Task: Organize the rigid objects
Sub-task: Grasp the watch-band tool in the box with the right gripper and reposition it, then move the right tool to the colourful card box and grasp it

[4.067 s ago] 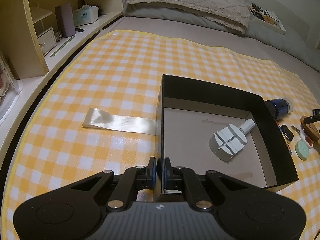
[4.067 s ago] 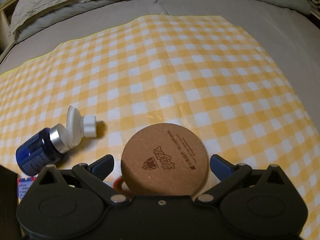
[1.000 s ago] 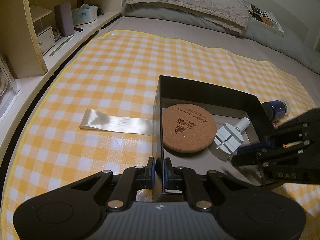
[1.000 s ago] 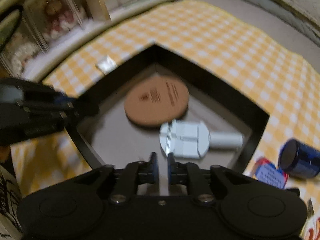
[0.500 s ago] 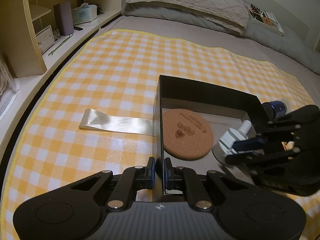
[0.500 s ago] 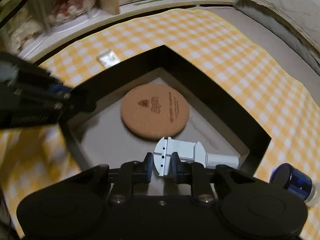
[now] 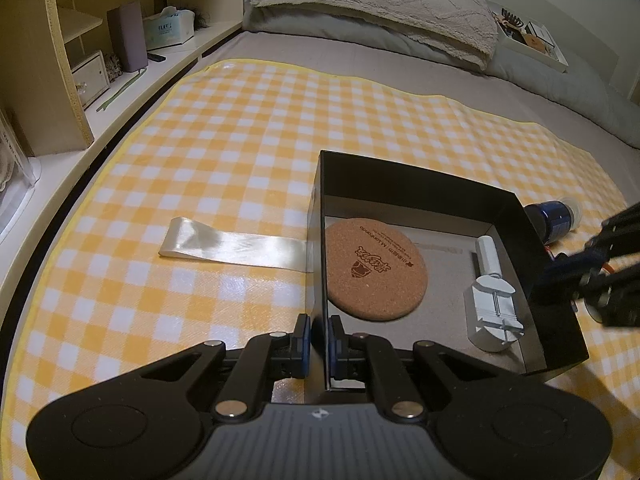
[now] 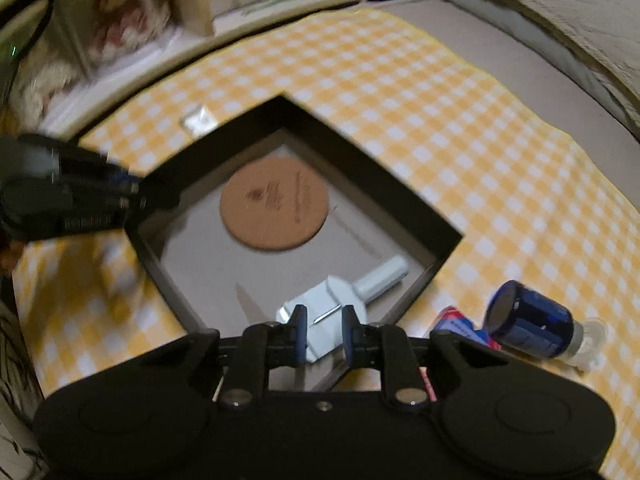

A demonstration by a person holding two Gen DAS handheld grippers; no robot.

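- The left hand-held gripper (image 7: pixel 318 340) is pinched together on the near wall of the black box (image 7: pixel 420 188), steadying it on the yellow-and-white checked cloth (image 7: pixel 224 152) that covers the bed.
- Inside the box lie two things: a round cork coaster (image 7: pixel 376 269), flat and matte with a dark printed mark, and a pale grey plastic tool (image 7: pixel 494 304) with a blocky slotted head and a white cylindrical handle, lying close against the right wall.
- The right hand-held gripper (image 8: pixel 323 334) hangs at the box's right edge, just over the tool's end, with its fingers a little apart and nothing between them.
- My reading: the tool has been placed and this hand is free for the next item.
- Outside the box, near its right corner, a dark blue bottle (image 8: pixel 530 322) lies on its side, glossy and round with a clear cap, and a small red-and-blue packet (image 8: pixel 460 326) sits beside it.
- The bottle looks like the likely next pick; being round and smooth it may roll, so the fingers would need to open wide and close across its body.
- A shiny clear plastic strip (image 7: pixel 234 246) lies flat on the cloth to the left of the box.
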